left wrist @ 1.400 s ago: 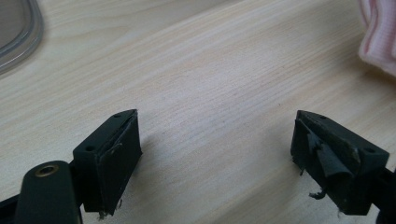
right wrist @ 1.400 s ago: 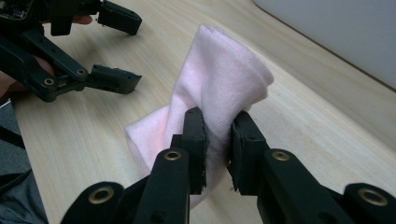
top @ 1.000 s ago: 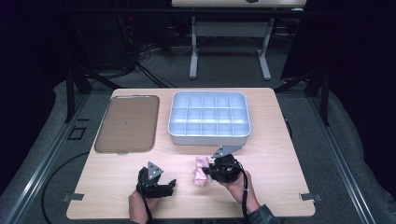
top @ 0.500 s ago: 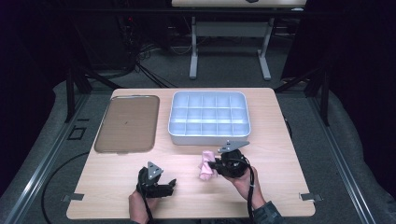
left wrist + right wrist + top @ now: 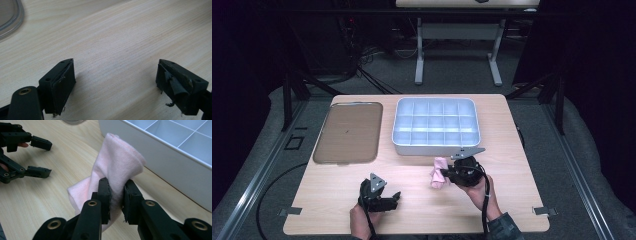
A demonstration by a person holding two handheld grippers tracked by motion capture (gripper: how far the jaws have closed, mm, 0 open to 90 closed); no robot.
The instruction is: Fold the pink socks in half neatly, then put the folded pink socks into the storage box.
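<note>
High view: the right gripper has lifted the pink cloth off the wooden table and carried it closer to the front wall of the white compartment tray, jaws clenched on its folded middle. The left gripper stays put well short of the tray, jaws spread, holding nothing. A drop into a compartment likely follows.

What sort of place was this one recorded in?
Probably a lab or recording room: a bare wooden table on dark carpet, cables on the floor, another table's metal legs behind, dark surroundings.
</note>
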